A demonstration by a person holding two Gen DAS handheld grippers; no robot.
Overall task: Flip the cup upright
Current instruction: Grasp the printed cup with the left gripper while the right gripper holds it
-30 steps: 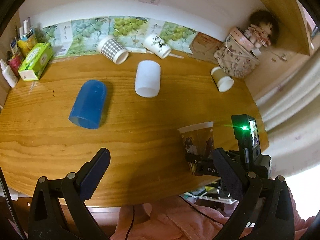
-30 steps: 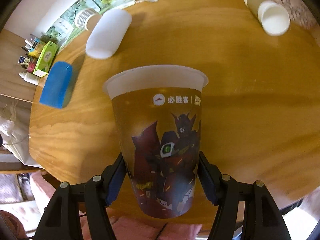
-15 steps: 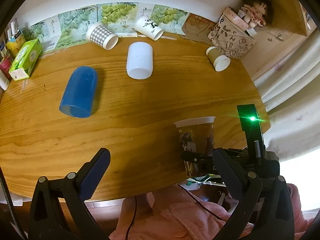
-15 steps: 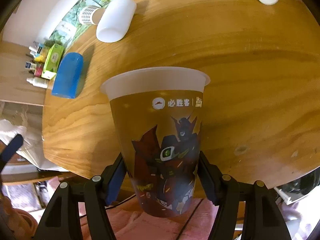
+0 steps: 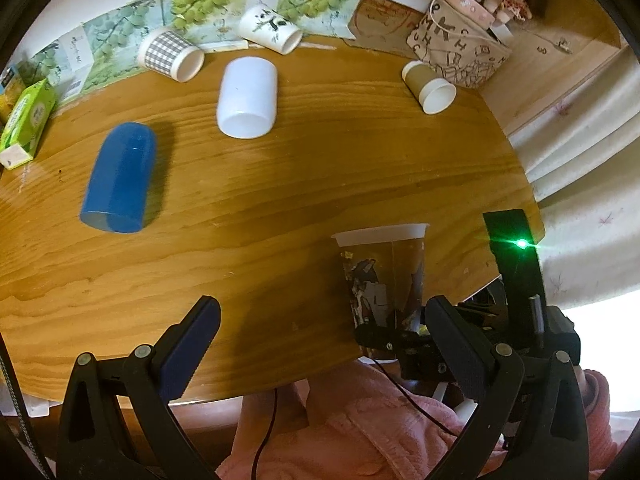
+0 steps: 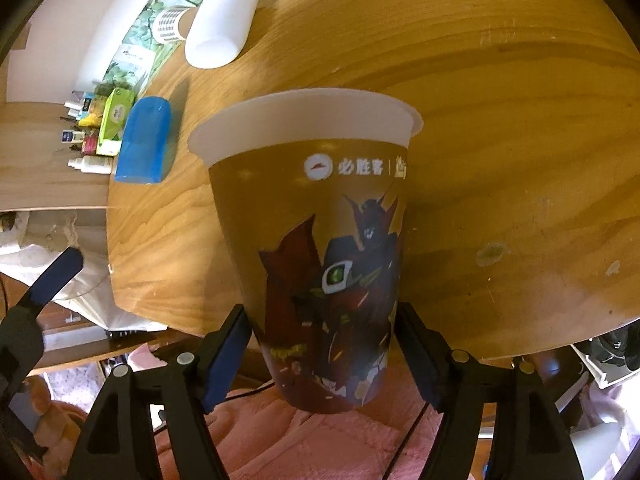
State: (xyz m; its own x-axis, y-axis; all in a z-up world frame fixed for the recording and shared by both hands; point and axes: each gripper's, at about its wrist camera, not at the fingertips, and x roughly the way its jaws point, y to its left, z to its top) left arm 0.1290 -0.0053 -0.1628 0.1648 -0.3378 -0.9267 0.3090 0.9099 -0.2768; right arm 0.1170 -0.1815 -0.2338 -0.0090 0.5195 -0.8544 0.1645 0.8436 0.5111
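Observation:
My right gripper (image 6: 324, 356) is shut on a printed paper cup (image 6: 320, 248) with a robot picture and a white rim. It holds the cup rim-up in the air over the table's near edge. The cup also shows in the left wrist view (image 5: 384, 276), held low at the front right, with the right gripper (image 5: 400, 344) below it. My left gripper (image 5: 320, 328) is open and empty above the near edge of the wooden table (image 5: 280, 184).
Lying on their sides are a blue cup (image 5: 120, 184), a white cup (image 5: 248, 96), a checked cup (image 5: 170, 58), a panda-print cup (image 5: 272, 32) and a brown paper cup (image 5: 430, 86). A patterned bag (image 5: 460, 52) stands back right, a green box (image 5: 26, 122) far left.
My right gripper has lifted the printed cup and drawn it back toward the table's near edge. The left gripper has risen and pulled back; it stays open.

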